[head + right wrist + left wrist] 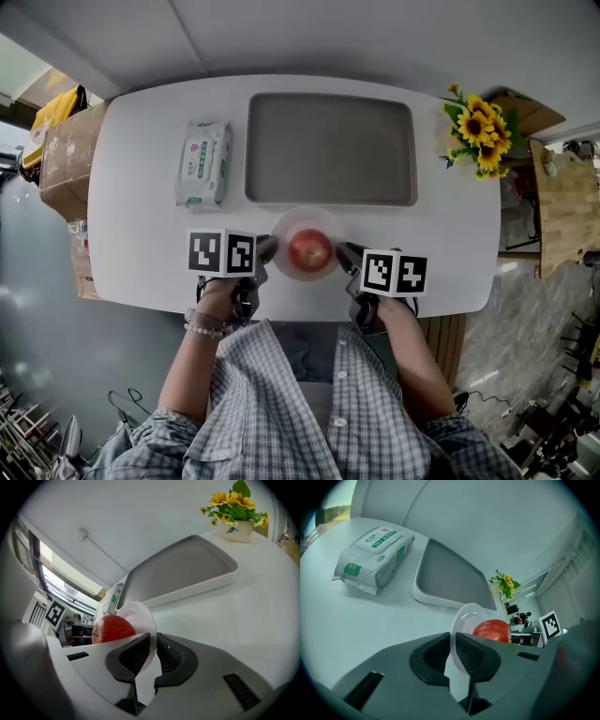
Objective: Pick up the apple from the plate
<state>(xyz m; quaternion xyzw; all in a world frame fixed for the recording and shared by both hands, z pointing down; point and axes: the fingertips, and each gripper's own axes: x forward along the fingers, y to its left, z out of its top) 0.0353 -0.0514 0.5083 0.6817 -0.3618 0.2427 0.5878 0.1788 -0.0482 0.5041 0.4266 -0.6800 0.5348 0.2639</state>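
A red apple [310, 250] sits on a small white plate [305, 220] near the front edge of the white table [141, 253]. My left gripper [267, 249] is shut on the plate's left rim, and my right gripper [349, 256] is shut on its right rim. In the left gripper view the thin plate [468, 618] runs between the dark pads [476, 656], with the apple [492, 631] just beyond. The right gripper view shows the same: the plate [140, 616] pinched between the pads [171, 656], and the apple [112, 629] at its left.
A grey tray [330, 148] lies just behind the plate. A pack of wet wipes [203, 162] lies at the tray's left. A pot of sunflowers [480, 131] stands at the table's right end. A cardboard box [66, 155] stands beside the table's left end.
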